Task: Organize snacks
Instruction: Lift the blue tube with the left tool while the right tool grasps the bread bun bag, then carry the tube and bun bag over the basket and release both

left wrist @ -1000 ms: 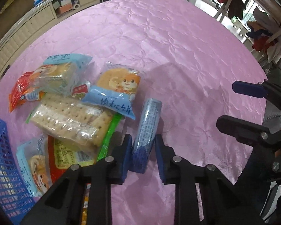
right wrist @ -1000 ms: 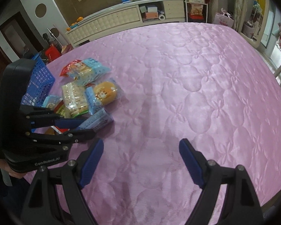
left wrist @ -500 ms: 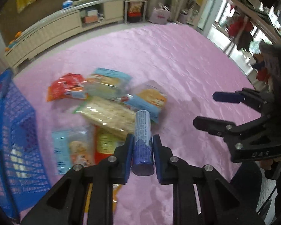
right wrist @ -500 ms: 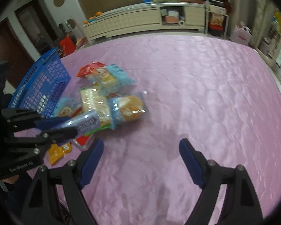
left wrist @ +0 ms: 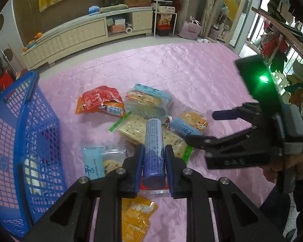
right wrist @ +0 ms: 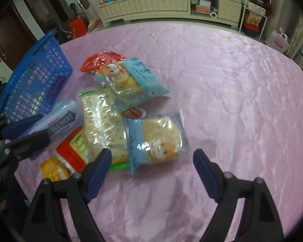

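The left gripper [left wrist: 153, 168] has its jaws pinching one blue cylindrical biscuit tube with small white print [left wrist: 153, 149], held lengthwise between the blue pads, raised above the snack pile, its flat end toward the camera. The right gripper [right wrist: 151, 164] has its jaws spread wide and holds nothing; it hangs over the near edge of the pile. On the pink quilted satin tablecloth [right wrist: 232, 80] lie seven visible packets: one red-and-orange foil packet [left wrist: 100, 102] farthest left, one clear pack of small cakes with a light-blue end [right wrist: 131, 80], one clear sleeve of square crackers with a green edge [right wrist: 103, 125], one round bun in a clear and blue wrapper [right wrist: 157, 139], one red-and-yellow packet [right wrist: 72, 147], one orange sachet [right wrist: 53, 169] nearest, and one clear bag with a blue label [left wrist: 99, 161]. One blue plastic lattice basket [left wrist: 20, 141] stands at the left, just beside the pile.
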A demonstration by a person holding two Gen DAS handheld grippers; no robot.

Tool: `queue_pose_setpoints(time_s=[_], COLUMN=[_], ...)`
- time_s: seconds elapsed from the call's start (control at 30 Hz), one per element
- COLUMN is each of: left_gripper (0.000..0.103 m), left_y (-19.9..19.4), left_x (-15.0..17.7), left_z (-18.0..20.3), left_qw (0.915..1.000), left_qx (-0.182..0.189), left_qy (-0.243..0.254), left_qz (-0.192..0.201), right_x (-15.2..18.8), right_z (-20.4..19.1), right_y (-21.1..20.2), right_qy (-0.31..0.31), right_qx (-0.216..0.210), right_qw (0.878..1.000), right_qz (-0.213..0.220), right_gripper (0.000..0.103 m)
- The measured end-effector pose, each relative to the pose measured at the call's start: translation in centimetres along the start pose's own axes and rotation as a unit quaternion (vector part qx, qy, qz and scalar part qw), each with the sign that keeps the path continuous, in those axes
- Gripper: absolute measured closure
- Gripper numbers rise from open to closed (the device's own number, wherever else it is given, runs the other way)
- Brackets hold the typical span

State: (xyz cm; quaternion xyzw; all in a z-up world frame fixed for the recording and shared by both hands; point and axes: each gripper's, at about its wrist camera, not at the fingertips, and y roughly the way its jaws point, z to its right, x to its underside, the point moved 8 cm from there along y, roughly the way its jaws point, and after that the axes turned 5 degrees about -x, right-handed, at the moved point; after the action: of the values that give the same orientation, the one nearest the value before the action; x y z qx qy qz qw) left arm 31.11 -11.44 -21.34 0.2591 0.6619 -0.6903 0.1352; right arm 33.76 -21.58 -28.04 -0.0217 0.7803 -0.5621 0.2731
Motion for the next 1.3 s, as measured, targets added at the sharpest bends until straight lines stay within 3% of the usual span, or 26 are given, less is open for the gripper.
queue_pose_setpoints(time_s=[0.1, 0.2, 0.27, 0.33, 0.57, 0.83, 1.3], left_gripper=[0.084, 0.084, 0.084, 0.084, 0.084, 0.084, 0.084], left_y=[0.8, 1.6, 1.8, 1.3, -1.9, -7.5, -14.6], left_x=[-0.2, -0.3, -0.1, 0.1, 0.1, 0.1, 1.0], left_z=[0.2, 0.0, -0.2, -0.3, -1.0, -3.2, -11.5], left_qw=[1.0, 1.0, 0.9999, 0.9999, 0.9998, 0.9979, 0.993], left_qx=[-0.001, 0.002, 0.004, 0.005, 0.007, 0.009, -0.017], left_qy=[0.008, 0.003, -0.002, -0.008, -0.014, -0.022, -0.037], left_qz=[-0.001, -0.008, -0.01, -0.01, 0.012, 0.06, 0.111], right_x=[-0.4, -0.5, -0.4, -0.3, 0.6, 0.4, -2.9], right_z=[0.8, 0.9, 0.6, 0.3, -0.9, -5.1, -18.6], right_y=[1.1, 1.6, 1.8, 1.5, -1.9, -7.6, -14.3], right_qy=[0.005, -0.003, -0.017, -0.032, -0.027, -0.052, -0.131], right_qx=[0.001, -0.006, -0.005, 0.0, -0.002, 0.019, -0.01], right_qw=[1.0, 1.0, 1.0, 0.999, 0.999, 0.997, 0.983], right_qz=[-0.006, -0.002, -0.002, 0.004, 0.027, 0.061, 0.125], right_gripper=[0.017, 0.03, 0.033, 0.044, 0.046, 0.046, 0.046])
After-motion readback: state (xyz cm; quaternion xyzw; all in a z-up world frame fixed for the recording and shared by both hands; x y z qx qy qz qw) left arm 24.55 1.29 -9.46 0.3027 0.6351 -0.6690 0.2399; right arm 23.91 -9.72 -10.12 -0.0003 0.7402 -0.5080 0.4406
